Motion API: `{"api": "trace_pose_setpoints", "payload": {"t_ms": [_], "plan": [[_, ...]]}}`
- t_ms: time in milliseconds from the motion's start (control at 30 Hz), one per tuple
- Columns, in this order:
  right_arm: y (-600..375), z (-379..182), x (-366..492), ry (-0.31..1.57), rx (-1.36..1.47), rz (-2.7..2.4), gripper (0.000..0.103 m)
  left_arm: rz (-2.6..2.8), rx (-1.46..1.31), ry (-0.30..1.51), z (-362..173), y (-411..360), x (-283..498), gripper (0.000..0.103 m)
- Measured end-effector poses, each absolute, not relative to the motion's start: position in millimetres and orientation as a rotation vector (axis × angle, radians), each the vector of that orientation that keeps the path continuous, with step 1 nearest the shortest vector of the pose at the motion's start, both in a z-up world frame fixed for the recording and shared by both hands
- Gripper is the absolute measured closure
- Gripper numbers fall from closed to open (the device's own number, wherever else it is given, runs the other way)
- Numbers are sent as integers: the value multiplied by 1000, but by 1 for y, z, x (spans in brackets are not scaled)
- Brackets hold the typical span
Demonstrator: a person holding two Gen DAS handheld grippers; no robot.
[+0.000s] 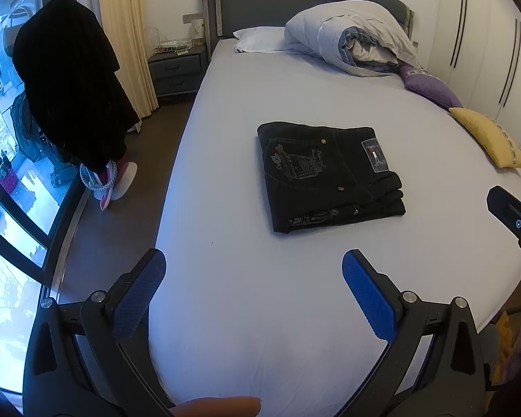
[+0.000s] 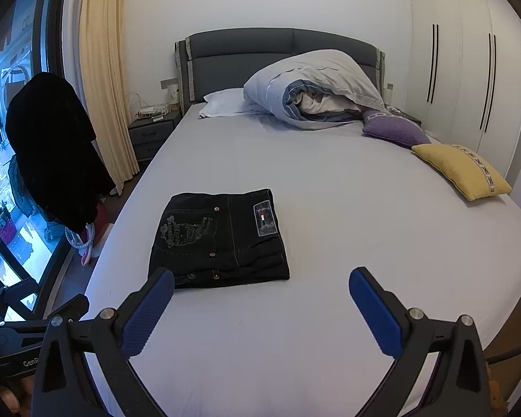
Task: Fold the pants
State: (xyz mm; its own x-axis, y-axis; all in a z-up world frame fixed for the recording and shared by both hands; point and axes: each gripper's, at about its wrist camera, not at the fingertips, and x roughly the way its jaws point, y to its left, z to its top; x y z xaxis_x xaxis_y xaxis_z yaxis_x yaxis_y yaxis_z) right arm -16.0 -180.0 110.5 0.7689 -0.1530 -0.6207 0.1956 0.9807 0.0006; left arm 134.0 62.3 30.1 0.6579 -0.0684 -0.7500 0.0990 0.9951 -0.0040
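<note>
One pair of black pants [image 1: 330,177], folded into a compact rectangle, lies mid-bed on the pale sheet [image 1: 260,295]. Your left gripper [image 1: 253,288] and right gripper [image 2: 260,307] both hover spread wide, holding nothing, well short of the pants.

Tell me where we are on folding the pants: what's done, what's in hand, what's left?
Done, by the look of it: the black pants lie on the bed as a compact layered rectangle, back pocket and label facing up. In hand: nothing; the left gripper and right gripper are both open, hanging short of the pants and not touching them. Left: probably nothing, unless you want the stacked edges nearest the grippers squared up.
</note>
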Motion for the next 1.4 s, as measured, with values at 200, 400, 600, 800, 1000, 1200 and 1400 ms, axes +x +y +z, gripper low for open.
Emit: {"api": "trace_pose_setpoints", "payload": {"t_ms": [200, 400, 600, 800, 1000, 1200, 1400], "plan": [[-177, 107, -15, 678, 63, -183, 0, -93, 37, 857, 25, 63, 139, 0], [-174, 104, -13, 688, 65, -180, 0, -92, 38, 865, 20, 61, 143, 0], [-172, 100, -11, 696, 64, -178, 0, -88, 39, 869, 17, 59, 145, 0], [-172, 97, -11, 700, 65, -177, 0, -91, 42, 873, 13, 56, 147, 0], [-171, 98, -11, 700, 64, -177, 0, -93, 44, 879, 10, 56, 150, 0], [-170, 98, -11, 702, 64, -178, 0, -92, 43, 881, 9, 54, 149, 0], [-171, 98, -11, 701, 65, -178, 0, -93, 43, 884, 7, 54, 150, 0]]}}
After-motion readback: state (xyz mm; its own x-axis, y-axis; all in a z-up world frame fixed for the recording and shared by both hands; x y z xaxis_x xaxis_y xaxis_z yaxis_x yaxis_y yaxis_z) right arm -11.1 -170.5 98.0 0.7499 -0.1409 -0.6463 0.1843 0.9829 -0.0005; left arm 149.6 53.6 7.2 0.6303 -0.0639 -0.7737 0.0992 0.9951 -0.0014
